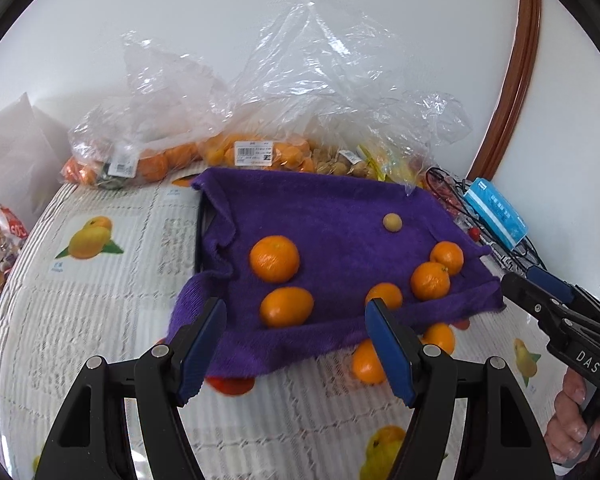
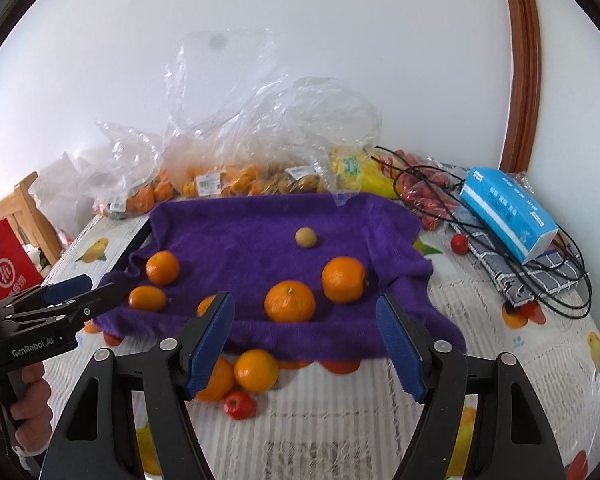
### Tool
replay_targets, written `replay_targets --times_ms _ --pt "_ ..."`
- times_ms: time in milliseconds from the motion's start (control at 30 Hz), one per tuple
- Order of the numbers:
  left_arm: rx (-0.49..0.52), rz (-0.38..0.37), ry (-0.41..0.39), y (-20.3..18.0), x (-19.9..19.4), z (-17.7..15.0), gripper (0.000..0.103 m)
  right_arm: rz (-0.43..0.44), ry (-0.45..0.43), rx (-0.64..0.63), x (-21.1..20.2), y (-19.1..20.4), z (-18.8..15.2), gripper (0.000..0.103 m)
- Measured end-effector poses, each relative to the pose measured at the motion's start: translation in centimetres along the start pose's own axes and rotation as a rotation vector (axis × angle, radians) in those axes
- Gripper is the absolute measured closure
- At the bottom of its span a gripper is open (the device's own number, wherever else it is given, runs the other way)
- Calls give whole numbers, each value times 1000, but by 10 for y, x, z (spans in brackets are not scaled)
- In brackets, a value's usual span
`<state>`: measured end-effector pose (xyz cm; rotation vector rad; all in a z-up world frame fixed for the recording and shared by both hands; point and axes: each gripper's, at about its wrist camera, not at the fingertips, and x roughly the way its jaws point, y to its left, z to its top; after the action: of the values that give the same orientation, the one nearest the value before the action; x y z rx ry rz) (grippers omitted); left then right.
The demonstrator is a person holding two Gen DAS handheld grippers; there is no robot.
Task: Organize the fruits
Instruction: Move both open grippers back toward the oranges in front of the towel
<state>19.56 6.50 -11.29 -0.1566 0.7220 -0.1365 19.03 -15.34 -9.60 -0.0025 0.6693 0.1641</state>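
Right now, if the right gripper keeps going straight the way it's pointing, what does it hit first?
Probably the front edge of the purple towel, with the mandarin on it just beyond. The right gripper is open and empty, though fisheye depth is uncertain.

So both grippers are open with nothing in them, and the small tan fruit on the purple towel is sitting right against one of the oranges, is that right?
Not quite. The small tan fruit sits alone on the purple towel, apart from every orange, as the right wrist view shows. The rest holds: the left gripper and right gripper are open and empty.

Both hand-held grippers, left and right, hover open, empty.
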Motion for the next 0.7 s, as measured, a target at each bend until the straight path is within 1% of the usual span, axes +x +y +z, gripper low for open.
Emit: replay_targets --times_ms 167,233,333,467,567,633,700 --pt "-7 38 3 15 -15 -17 33 27 18 -9 -6 7 -14 38" --pt "-20 35 11 21 -18 -21 33 45 31 -3 -5 8 -20 41" --pt "-46 21 14 27 -20 -27 33 60 58 -1 0 11 -29 43" --pt "-65 3 7 32 -21 -33 33 66 87 0 8 14 -39 48" --pt "-69 1 -1 33 -20 -36 33 73 108 9 18 15 -41 55" --pt "-76 -6 2 34 -18 -38 33 87 126 11 25 15 -41 64" --pt "-83 -18 0 34 -16 -39 33 97 142 6 32 17 -41 65"
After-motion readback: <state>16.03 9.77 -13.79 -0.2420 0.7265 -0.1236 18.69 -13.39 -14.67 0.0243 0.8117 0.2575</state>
